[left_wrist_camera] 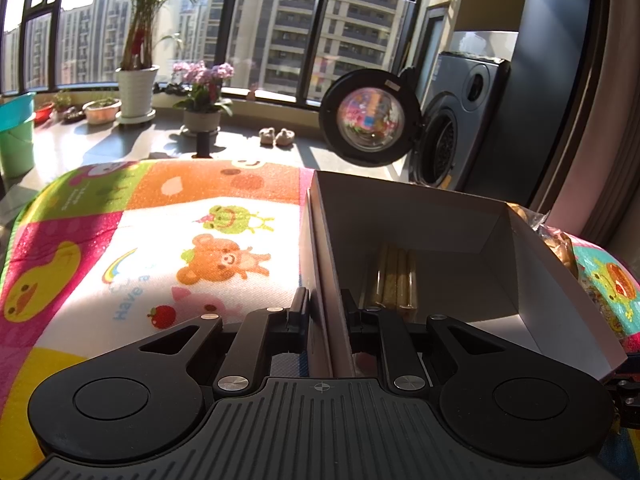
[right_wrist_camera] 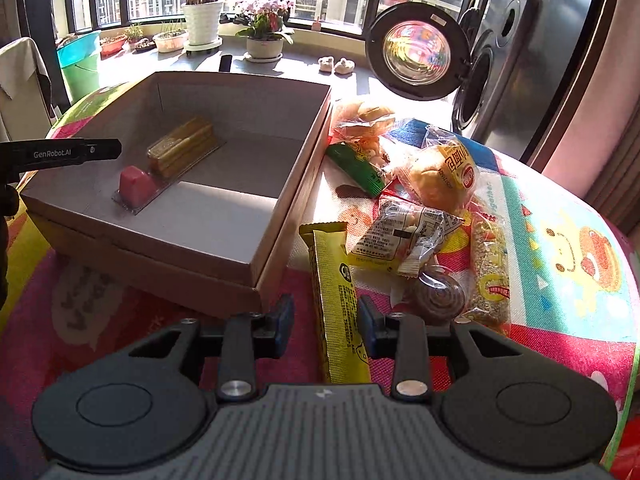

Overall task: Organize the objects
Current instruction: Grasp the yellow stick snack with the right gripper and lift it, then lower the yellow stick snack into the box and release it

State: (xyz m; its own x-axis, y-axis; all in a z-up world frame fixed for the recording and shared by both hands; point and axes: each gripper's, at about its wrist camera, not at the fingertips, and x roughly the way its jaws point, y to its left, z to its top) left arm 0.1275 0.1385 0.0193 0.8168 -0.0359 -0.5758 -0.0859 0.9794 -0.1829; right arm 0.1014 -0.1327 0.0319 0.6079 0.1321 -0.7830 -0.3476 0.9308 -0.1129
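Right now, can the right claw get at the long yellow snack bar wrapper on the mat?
Probably yes: the long yellow snack bar wrapper lies uncovered between the open right claw fingers.

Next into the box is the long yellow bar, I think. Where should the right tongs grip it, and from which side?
Grip the yellow bar across its narrow width near the middle, coming from above. It lies flat, lengthwise between the open right tongs, with clear mat on its left.
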